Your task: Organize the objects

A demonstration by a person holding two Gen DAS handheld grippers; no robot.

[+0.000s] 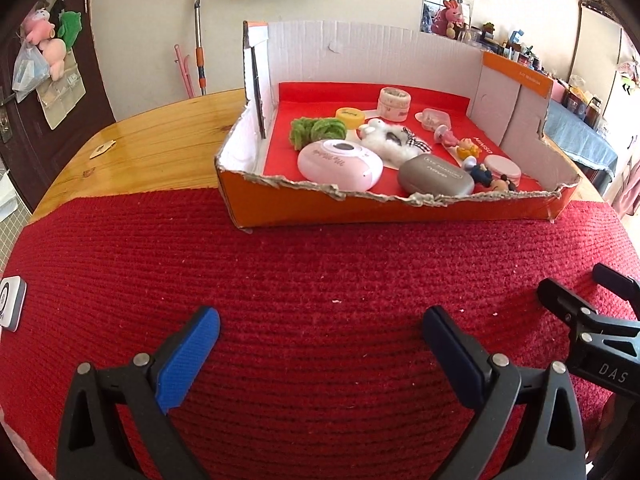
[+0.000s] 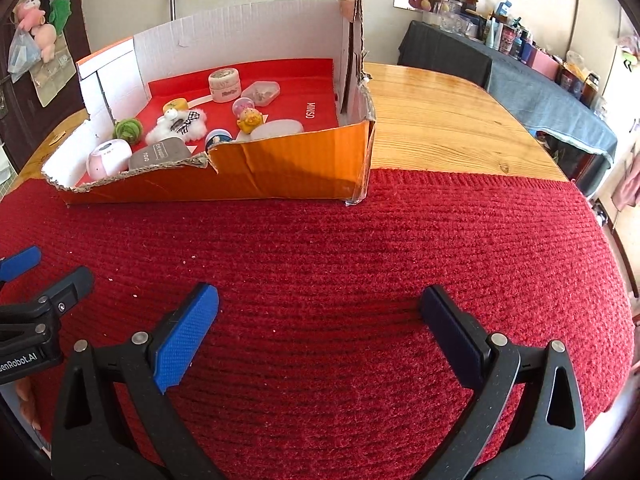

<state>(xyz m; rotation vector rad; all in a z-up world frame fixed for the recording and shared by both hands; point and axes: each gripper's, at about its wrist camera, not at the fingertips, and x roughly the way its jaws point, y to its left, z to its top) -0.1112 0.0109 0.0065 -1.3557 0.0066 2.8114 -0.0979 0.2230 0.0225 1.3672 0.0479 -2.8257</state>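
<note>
An orange cardboard box (image 1: 280,204) with a torn front wall sits on the red knitted mat (image 1: 300,280); it also shows in the right wrist view (image 2: 288,168). Inside lie a pink oval case (image 1: 340,164), a grey case (image 1: 436,178), a green fuzzy piece (image 1: 316,130), a white plush toy (image 1: 390,138), a round tin (image 1: 394,102), a yellow lid (image 1: 349,115) and small figurines (image 1: 468,148). My left gripper (image 1: 320,344) is open and empty above the mat, in front of the box. My right gripper (image 2: 320,328) is open and empty, to the right of it.
The mat (image 2: 360,260) covers the near part of a wooden table (image 2: 440,120). A small white device (image 1: 10,308) lies at the mat's left edge. A cloth-covered side table (image 2: 520,80) with bottles stands at the far right. A door with hanging toys (image 1: 44,48) is at the left.
</note>
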